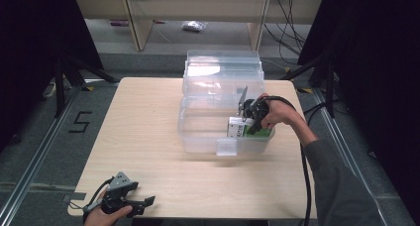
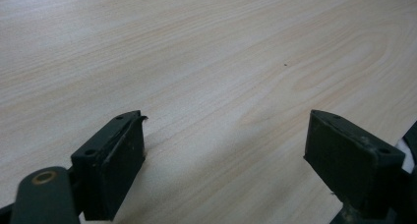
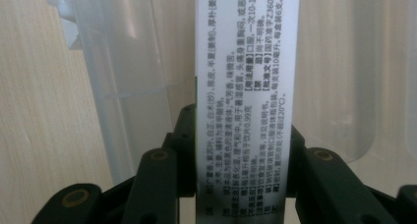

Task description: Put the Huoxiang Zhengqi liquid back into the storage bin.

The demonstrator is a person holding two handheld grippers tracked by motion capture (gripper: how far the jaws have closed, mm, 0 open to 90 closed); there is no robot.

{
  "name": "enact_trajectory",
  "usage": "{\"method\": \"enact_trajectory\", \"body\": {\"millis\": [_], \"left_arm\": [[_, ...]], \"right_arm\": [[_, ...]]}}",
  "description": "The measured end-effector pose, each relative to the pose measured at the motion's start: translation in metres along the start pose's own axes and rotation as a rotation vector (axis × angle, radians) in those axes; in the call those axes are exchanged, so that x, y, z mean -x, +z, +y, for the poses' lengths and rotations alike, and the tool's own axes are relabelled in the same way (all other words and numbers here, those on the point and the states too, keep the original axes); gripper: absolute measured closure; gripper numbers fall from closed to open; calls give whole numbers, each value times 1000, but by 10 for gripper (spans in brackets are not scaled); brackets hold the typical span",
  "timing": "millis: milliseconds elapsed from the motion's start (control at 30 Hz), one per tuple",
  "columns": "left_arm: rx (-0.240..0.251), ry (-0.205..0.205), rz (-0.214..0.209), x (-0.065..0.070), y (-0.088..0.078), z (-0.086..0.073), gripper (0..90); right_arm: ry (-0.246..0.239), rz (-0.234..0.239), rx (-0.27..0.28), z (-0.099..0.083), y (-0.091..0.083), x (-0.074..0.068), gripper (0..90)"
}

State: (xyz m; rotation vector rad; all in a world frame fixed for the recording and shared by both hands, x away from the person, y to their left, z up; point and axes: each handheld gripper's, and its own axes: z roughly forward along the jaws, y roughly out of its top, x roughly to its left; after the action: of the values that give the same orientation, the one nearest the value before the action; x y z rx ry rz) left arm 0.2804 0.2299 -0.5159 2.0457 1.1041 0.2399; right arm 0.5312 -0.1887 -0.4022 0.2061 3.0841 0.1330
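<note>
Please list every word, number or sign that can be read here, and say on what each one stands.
"5": a black figure marked on the grey floor, left of the table.
Chinese print in black, with bracketed headings, runs sideways on the white face of the box held in the right tongs; it is too small to quote surely.
The box's green and white side in the high view: print too blurred to read.

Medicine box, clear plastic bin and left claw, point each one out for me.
medicine box (image 3: 246, 86), right gripper view, its printed white face.
clear plastic bin (image 1: 198, 137), high view, its front wall.
left claw (image 2: 226, 160), left gripper view, midway between its open fingertips.
</note>
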Motion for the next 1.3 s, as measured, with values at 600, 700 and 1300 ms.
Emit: {"method": "enact_trajectory", "body": {"millis": [600, 700, 1300], "left_arm": [[0, -1, 0, 0, 0, 0, 148], [-4, -1, 1, 0, -1, 0, 148], [6, -7, 14, 2, 0, 0, 148]], "right_arm": [[-41, 37, -3, -1, 18, 1, 634], [-38, 44, -22, 0, 20, 1, 624], [255, -90, 225, -25, -46, -13, 376]]}}
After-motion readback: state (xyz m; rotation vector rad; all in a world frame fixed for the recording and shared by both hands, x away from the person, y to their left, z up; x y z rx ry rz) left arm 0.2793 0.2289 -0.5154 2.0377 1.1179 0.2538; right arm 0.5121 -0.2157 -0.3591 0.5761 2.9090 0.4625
